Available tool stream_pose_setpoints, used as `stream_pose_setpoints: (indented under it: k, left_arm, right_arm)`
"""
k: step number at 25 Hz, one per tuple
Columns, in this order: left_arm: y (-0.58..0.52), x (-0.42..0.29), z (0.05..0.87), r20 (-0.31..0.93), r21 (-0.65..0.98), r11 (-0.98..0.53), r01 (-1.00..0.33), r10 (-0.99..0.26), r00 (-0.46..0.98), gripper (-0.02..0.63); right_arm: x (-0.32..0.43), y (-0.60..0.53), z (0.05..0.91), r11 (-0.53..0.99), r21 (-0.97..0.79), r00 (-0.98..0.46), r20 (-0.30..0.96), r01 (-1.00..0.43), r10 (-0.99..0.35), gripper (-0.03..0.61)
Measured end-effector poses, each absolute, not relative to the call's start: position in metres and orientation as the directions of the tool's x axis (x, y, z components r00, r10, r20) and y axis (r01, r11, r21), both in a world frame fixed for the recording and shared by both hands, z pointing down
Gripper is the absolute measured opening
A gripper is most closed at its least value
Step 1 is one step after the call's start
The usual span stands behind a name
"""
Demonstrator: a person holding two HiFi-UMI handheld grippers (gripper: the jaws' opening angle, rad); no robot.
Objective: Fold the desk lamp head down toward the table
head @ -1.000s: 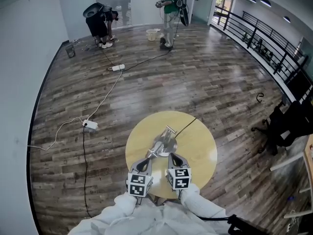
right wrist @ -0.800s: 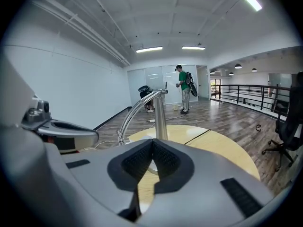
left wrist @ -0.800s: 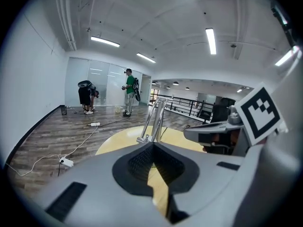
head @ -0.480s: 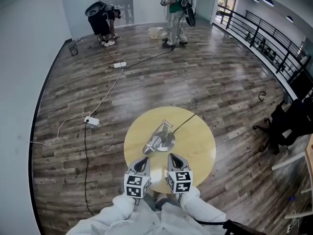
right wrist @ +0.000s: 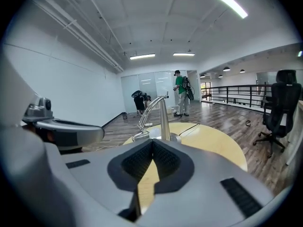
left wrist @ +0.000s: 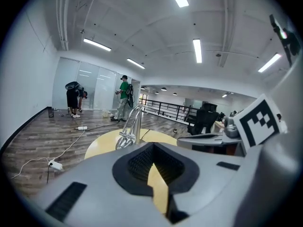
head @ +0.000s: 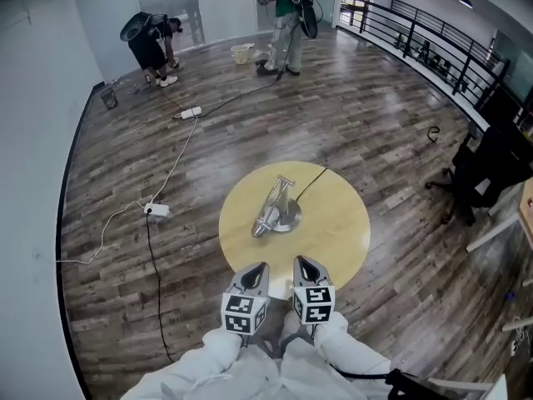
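A silver desk lamp [head: 276, 210] stands on its round base in the middle of the round yellow table [head: 337, 242]. Its arm is folded over and its head [head: 261, 227] rests low by the tabletop, toward my side. Both grippers hover side by side over the table's near edge, short of the lamp and apart from it. My left gripper [head: 257, 271] is shut with nothing in it, and so is my right gripper [head: 302, 266]. In the left gripper view the lamp [left wrist: 131, 128] rises beyond the closed left gripper [left wrist: 152, 163]. The right gripper view shows the lamp [right wrist: 159, 115] past the closed right gripper [right wrist: 152, 160].
A black cord [head: 313, 182] runs from the lamp off the table's far edge. On the wooden floor at left lie a white power strip [head: 156, 211] and cables. Two people [head: 285, 15] stand far back. A black office chair [head: 481, 177] and a railing [head: 416, 48] are at right.
Both grippers have drawn back from the lamp's head toward the table's near edge, still shut. The lamp stays folded in place.
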State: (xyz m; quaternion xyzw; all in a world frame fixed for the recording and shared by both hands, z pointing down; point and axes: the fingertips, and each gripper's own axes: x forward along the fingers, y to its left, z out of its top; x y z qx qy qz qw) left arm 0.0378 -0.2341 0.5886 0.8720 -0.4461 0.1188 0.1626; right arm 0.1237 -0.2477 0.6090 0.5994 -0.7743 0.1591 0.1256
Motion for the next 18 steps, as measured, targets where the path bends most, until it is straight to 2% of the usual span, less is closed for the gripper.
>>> stream_pose_setpoints:
  k: [5, 18]
  left_arm:
    - [-0.194, 0.020, 0.580, 0.346, 0.215, -0.552, -0.806, -0.728, 0.591, 0.000]
    - [-0.150, 0.026, 0.567, 0.334, 0.201, -0.541, -0.817, -0.746, 0.576, 0.000]
  right_arm:
    - [0.107, -0.202, 0.604, 0.189, -0.108, -0.216, 0.387, -0.976, -0.896, 0.014]
    - [0.104, -0.156, 0.568, 0.253, -0.072, -0.262, 0.330, -0.965, -0.907, 0.014]
